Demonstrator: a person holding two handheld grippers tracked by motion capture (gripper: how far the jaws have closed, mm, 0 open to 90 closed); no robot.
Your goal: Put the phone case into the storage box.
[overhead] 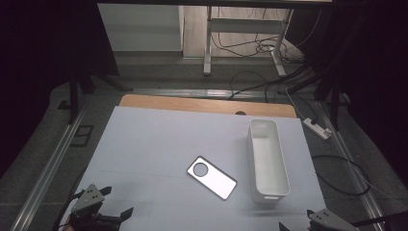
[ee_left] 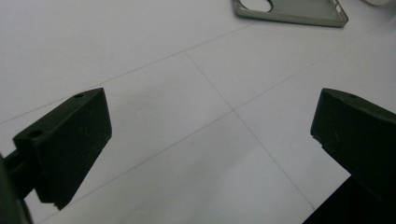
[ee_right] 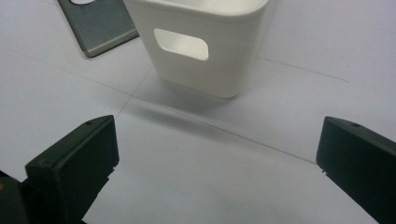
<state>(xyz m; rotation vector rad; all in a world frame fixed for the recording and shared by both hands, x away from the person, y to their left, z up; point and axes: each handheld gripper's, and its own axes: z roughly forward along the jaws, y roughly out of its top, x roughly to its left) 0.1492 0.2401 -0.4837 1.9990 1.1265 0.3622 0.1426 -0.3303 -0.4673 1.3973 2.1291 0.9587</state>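
A clear phone case [overhead: 211, 176] with a round camera hole lies flat near the middle of the white table [overhead: 159, 139]. To its right stands a long white bin [overhead: 267, 156], empty, with a handle slot in its near end. My left gripper [overhead: 117, 202] hovers open at the front left corner, well short of the phone case [ee_left: 292, 10]. My right gripper [overhead: 294, 220] sits open at the front right edge, just in front of the bin [ee_right: 198, 44], with the case [ee_right: 95, 25] to the bin's left. Nothing is between either pair of jaws.
A wooden strip [overhead: 207, 105] edges the far side of the table. Beyond it are a desk frame [overhead: 245, 29], floor cables [overhead: 269, 82] and a power strip [overhead: 317, 128]. Metal rails [overhead: 53, 163] run along both sides of the table.
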